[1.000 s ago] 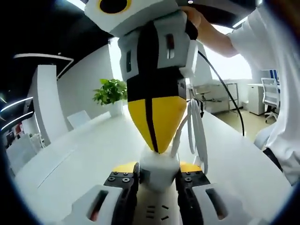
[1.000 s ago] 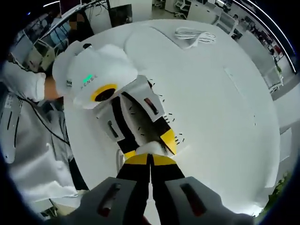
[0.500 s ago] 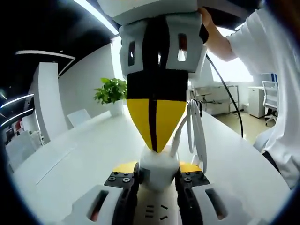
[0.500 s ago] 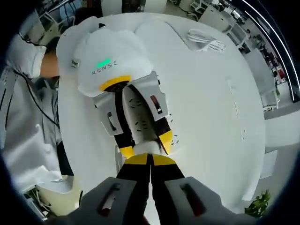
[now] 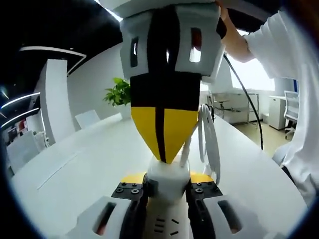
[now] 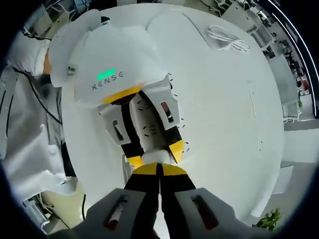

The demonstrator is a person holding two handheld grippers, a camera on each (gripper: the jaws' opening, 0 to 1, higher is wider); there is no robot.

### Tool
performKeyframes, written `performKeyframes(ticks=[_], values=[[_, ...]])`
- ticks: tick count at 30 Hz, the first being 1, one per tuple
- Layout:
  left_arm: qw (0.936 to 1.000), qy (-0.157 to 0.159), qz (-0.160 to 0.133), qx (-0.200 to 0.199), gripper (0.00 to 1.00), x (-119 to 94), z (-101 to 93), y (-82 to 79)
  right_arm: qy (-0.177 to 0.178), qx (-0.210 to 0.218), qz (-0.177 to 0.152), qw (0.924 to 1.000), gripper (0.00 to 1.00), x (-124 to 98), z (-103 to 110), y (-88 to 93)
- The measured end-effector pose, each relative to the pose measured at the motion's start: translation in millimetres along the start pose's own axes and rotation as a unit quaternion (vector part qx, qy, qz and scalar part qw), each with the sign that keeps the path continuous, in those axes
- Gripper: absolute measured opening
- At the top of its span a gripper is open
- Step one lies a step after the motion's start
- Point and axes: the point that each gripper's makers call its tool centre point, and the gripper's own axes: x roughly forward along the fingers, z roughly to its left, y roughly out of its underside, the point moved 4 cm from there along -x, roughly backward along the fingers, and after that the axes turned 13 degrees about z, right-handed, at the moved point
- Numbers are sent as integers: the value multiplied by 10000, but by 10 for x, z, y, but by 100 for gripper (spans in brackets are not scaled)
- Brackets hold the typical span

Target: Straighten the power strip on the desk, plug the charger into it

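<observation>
Power strip (image 5: 164,224) is seen lying on the white desk (image 5: 75,169), held between the two jaws of the left gripper (image 5: 167,185), which are closed against its sides near one end. Sockets are visible on its top face in the left gripper view. White charger (image 5: 167,177) is seated upright on the strip between those jaws. From above, the right gripper (image 5: 162,149) is pointed straight down onto the charger, yellow tips pressed together with only a thin seam between them; whether the charger is pinched or merely touched at its top cannot be told.

In the right gripper view the strip (image 6: 149,129) is seen from overhead, running under the left gripper (image 6: 154,152). Coiled white cable (image 6: 227,40) is noted well apart on the desk (image 6: 224,114). Potted plant (image 5: 119,92) is noted at the desk's far end.
</observation>
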Motion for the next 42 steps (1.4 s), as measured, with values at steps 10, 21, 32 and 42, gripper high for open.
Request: performKeyframes(ticks=[10, 21, 32, 42], values=[[10000, -35, 14, -36, 32, 9, 9, 0, 365, -269, 70, 9989, 0, 11, 39, 12], [10000, -47, -5, 38, 32, 12, 6, 2, 273, -664, -190, 9972, 1, 13, 2, 23], [10000, -84, 6, 50, 32, 13, 0, 12, 243, -289, -505, 9980, 1, 16, 2, 48], [9998, -126, 50, 109, 32, 24, 0, 26, 2, 285, -1328, 9907, 1, -154, -34, 122]])
